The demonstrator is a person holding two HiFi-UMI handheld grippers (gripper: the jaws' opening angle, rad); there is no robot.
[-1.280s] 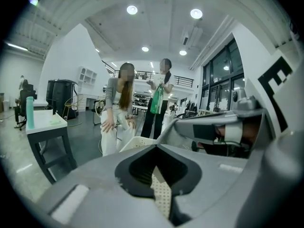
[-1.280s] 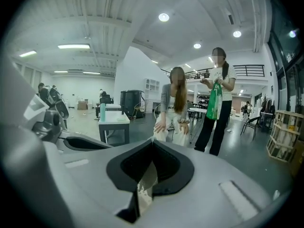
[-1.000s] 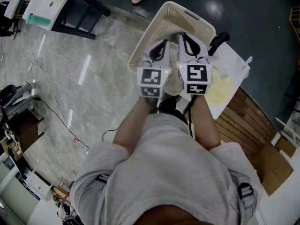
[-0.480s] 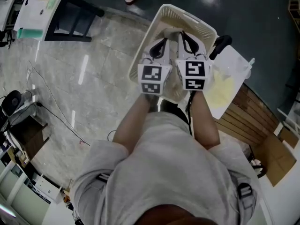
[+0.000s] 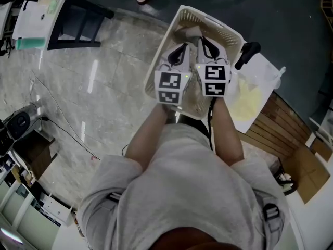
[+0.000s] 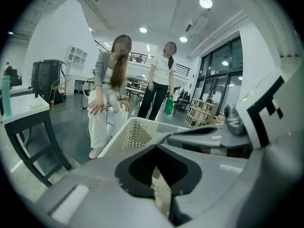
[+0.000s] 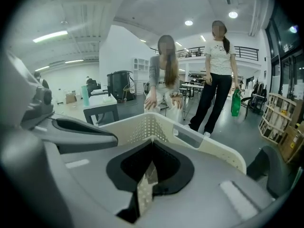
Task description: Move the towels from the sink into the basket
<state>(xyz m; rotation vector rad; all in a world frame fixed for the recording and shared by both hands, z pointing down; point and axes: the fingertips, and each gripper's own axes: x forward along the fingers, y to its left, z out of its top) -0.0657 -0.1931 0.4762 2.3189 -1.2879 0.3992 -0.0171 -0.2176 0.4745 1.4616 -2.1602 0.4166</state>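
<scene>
The cream perforated basket point(image 5: 208, 20) stands on the floor in front of me, its rim showing in the left gripper view point(image 6: 135, 132) and the right gripper view point(image 7: 190, 137). Both grippers hover side by side over it. My left gripper point(image 5: 179, 53) is shut, with a beige strip of towel point(image 6: 161, 194) pinched in its jaws. My right gripper point(image 5: 205, 47) is shut too, on a dotted beige towel strip point(image 7: 145, 191). Beige cloth point(image 5: 190, 95) hangs under the two grippers. To the right is the white sink point(image 5: 260, 72) with something pale yellow point(image 5: 244, 98) in it.
A black faucet point(image 5: 245, 53) rises at the sink's near corner. Beyond the basket, one person sits bent forward point(image 6: 111, 94) and another stands point(image 6: 159, 84). A black-legged table point(image 5: 57, 14) is at far left, cables point(image 5: 67, 129) cross the marble floor, and wooden slats point(image 5: 276, 134) lie at right.
The two grippers have stayed shut and side by side, edging slightly further over the basket. More of the basket's far rim shows in the head view.
</scene>
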